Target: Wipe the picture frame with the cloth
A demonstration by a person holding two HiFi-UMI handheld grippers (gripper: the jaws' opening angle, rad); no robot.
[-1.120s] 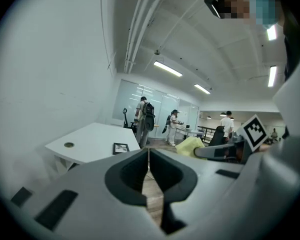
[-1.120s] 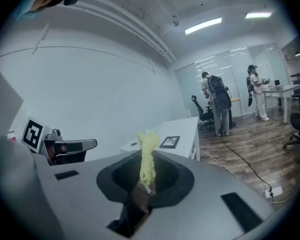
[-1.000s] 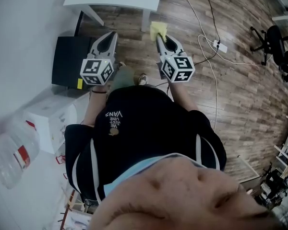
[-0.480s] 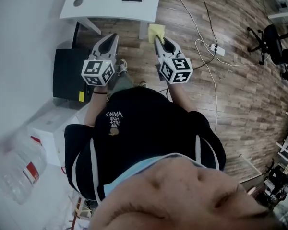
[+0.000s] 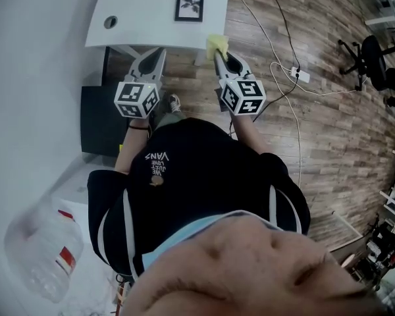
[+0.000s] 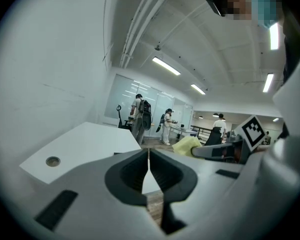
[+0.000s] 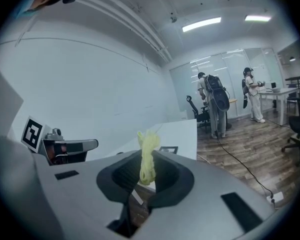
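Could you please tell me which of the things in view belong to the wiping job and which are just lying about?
For the job: picture frame on the white table; cloth, clamped in the right gripper; left gripper, shut and empty.
Just lying about: black box; water bottle; power strip; office chair.

Bright even light from ceiling strips point(image 6: 166, 66); heavy fisheye warp w/ dark corners, foreground soft.

White table point(image 5: 138, 25): 1 picture frame point(image 5: 189, 6) lying flat.
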